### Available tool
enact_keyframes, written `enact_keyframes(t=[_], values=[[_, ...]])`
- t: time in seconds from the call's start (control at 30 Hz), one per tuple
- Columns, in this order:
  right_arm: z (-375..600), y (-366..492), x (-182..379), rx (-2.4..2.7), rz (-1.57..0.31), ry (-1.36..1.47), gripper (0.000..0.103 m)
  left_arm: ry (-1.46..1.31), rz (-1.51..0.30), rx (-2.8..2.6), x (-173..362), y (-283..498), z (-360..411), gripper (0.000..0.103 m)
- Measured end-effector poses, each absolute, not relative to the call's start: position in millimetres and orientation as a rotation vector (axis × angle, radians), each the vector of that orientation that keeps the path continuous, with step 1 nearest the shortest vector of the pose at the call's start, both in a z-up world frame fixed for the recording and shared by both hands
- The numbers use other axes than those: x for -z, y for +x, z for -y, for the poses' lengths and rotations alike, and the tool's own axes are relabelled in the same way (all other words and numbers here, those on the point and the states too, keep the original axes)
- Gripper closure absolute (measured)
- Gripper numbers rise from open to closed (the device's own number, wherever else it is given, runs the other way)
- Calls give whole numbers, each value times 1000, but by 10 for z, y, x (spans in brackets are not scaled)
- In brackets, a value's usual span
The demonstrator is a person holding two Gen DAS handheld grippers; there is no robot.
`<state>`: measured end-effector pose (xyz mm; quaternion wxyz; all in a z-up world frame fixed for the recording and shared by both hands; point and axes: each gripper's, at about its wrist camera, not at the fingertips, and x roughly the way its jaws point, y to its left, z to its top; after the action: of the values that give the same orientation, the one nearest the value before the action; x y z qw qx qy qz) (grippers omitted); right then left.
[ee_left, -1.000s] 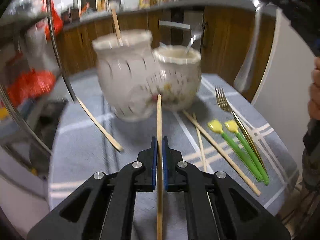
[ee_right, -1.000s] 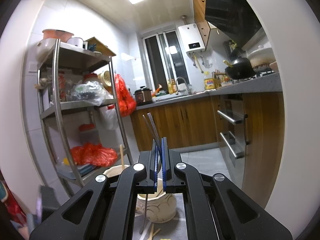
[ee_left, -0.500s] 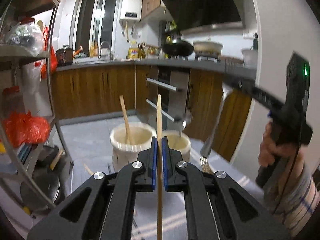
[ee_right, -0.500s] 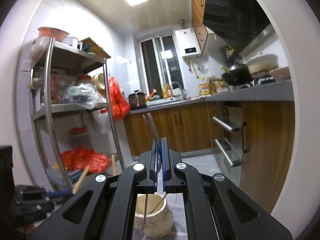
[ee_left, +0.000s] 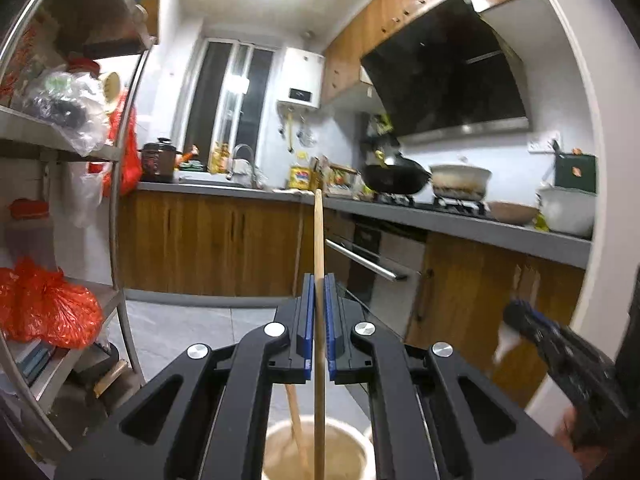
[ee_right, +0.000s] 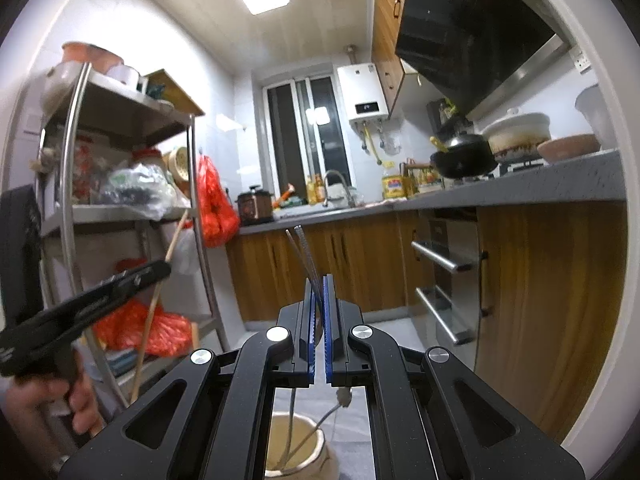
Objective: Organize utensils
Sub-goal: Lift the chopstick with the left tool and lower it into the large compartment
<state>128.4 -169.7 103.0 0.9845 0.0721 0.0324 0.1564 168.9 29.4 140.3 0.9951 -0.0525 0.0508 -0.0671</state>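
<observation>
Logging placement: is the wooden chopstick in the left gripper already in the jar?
Not yet: wooden chopstick stands upright, clamped in the left gripper, above the jar.

Straight below the left gripper (ee_left: 319, 322) the cream jar (ee_left: 316, 454) gapes open, one wooden stick (ee_left: 296, 424) leaning at its left rim, the rest of the mouth free. Under the right gripper (ee_right: 319, 320) the second jar (ee_right: 298, 450) has two metal handles (ee_right: 306, 438) crossing its mouth. Steel shelving (ee_right: 200, 240) crowds the left, cabinets (ee_right: 548, 300) the right, open floor (ee_left: 192, 328) between.
</observation>
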Motion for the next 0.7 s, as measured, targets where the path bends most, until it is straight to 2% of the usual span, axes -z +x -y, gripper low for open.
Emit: enact_keyframes(t=[0.33, 0.7], values=[[1581, 1383, -868, -346, -145, 114, 99, -101, -165, 102, -1088, 1736, -373, 98], [1499, 1368, -697, -327, -236, 62, 99, -85, -383, 133, -698, 1466, -460, 98]])
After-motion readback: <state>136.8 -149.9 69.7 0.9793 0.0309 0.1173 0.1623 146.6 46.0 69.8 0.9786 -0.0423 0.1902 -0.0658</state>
